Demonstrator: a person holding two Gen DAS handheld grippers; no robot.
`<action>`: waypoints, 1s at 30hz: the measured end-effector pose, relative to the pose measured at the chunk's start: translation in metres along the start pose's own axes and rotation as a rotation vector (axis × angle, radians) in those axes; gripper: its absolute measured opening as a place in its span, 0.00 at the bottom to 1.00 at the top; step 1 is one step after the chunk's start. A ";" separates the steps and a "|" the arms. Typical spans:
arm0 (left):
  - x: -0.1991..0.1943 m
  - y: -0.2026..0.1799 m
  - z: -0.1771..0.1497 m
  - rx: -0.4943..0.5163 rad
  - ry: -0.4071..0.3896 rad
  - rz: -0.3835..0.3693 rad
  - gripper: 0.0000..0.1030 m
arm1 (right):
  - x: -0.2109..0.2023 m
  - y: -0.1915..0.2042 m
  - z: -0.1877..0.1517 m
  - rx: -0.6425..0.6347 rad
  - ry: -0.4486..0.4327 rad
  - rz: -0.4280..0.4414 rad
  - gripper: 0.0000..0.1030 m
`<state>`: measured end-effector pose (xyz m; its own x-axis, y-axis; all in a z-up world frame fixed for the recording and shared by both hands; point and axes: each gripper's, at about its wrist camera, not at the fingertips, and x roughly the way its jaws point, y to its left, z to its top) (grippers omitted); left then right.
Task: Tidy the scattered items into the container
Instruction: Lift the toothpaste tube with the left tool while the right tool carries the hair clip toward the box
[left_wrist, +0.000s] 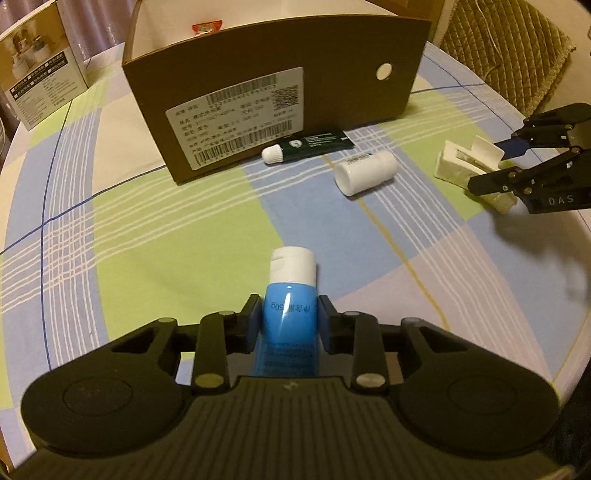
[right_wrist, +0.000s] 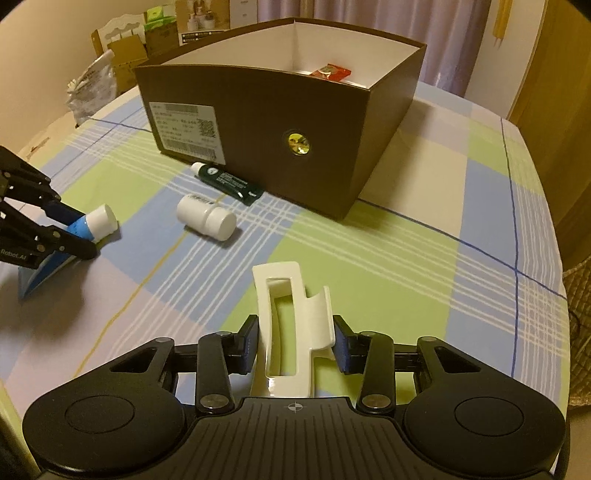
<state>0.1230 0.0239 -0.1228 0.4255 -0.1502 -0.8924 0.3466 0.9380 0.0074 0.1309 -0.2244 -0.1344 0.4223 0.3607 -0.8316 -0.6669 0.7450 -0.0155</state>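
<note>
**What the two views leave out**

The lower part of the blue tube (left_wrist: 286, 325) is hidden behind the left gripper's (left_wrist: 288, 319) body. The cream hair clip (right_wrist: 291, 332) runs under the right gripper (right_wrist: 293, 341), so its near end is out of sight. The print on the box label (left_wrist: 240, 110) is too blurred to read. The box's (right_wrist: 258, 122) near wall hides most of its floor; only part of a red packet (right_wrist: 330, 71) shows. The dark green tube's (right_wrist: 229, 181) small print is unreadable.

Two close wrist views, shared box (left_wrist: 273, 122)
</note>
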 end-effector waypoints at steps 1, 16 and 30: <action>0.000 -0.001 0.000 0.001 0.002 -0.001 0.26 | -0.002 0.001 -0.002 0.007 -0.003 0.003 0.42; -0.031 -0.007 0.009 -0.009 -0.074 -0.011 0.25 | -0.040 0.000 0.013 0.161 -0.093 0.077 0.42; -0.082 -0.010 0.044 -0.008 -0.231 0.021 0.25 | -0.045 -0.004 0.024 0.167 -0.134 0.094 0.42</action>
<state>0.1213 0.0133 -0.0300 0.6127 -0.1970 -0.7654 0.3291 0.9441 0.0205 0.1293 -0.2306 -0.0833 0.4485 0.4962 -0.7434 -0.6010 0.7831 0.1601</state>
